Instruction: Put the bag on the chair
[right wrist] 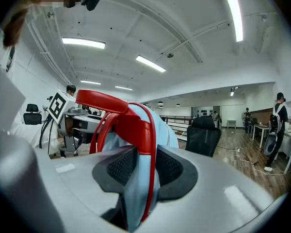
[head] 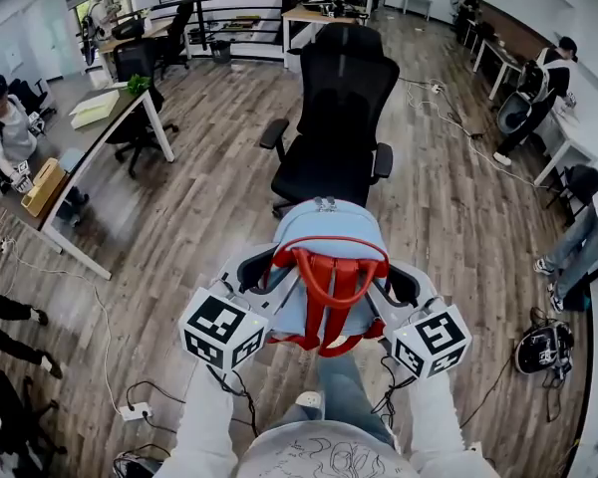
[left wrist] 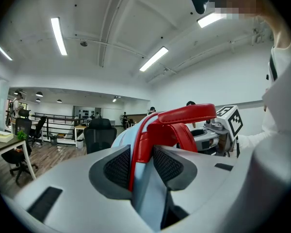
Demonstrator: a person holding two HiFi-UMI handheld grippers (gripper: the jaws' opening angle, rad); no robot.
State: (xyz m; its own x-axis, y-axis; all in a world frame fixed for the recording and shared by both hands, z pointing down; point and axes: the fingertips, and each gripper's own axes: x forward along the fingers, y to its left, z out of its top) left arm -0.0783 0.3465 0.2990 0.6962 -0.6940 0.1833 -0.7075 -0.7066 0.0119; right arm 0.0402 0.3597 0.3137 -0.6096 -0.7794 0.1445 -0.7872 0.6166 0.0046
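Note:
A light blue bag (head: 329,229) with red straps and a red handle (head: 331,277) hangs in the air in front of me, held from both sides. My left gripper (head: 251,279) is shut on its left edge, where the pads press the blue fabric and red trim (left wrist: 136,166). My right gripper (head: 397,285) is shut on the right edge in the same way (right wrist: 145,166). The black office chair (head: 337,108) stands just beyond the bag, its seat facing me and nothing on it. It also shows behind the bag as the chair (left wrist: 99,136) and the chair (right wrist: 203,136).
A white desk (head: 95,157) runs along the left with another black chair (head: 135,98) by it. Cables and a power strip (head: 135,411) lie on the wooden floor at lower left. A dark backpack (head: 543,349) sits on the floor at right. People stand and sit around the room's edges.

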